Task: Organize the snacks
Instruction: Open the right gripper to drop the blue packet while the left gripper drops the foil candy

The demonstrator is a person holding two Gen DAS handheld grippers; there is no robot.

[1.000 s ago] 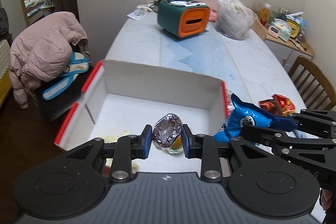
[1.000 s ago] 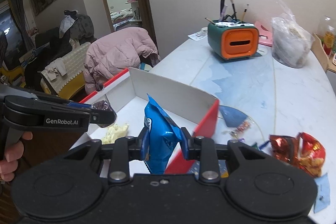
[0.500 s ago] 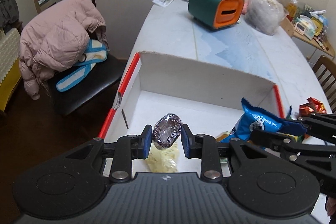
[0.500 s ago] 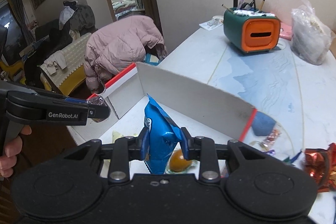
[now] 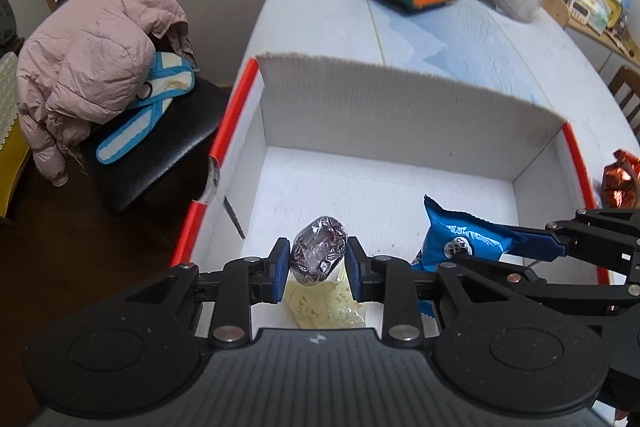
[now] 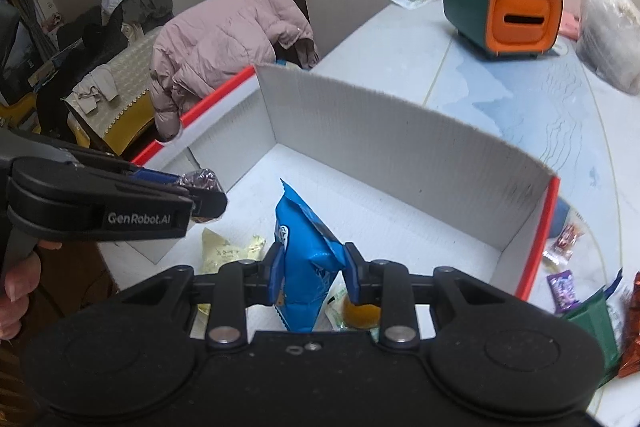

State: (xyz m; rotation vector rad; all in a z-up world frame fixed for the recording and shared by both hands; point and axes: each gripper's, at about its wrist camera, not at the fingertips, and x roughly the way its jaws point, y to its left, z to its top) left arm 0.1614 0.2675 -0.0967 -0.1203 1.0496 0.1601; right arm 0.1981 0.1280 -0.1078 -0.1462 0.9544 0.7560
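Hovering over the white box (image 5: 384, 115) on the table (image 5: 500, 39), the left tongs (image 5: 318, 261) are clamping a dark cellophane-wrapped snack (image 5: 318, 253). The right tongs (image 6: 312, 267) are pinching a blue snack packet (image 6: 306, 247) above the box floor, near a yellow packet (image 5: 326, 309).

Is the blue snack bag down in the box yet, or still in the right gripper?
Still gripped. The right gripper pinches the blue snack bag upright above the floor of the white box.

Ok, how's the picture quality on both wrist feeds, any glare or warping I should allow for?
Left wrist view: sharp; glare on the foil snack in the left claw; the box's back wall bows from fisheye. Right wrist view: sharp, evenly lit, corners black, the blue packet in the right claw clear, the table edge curved.
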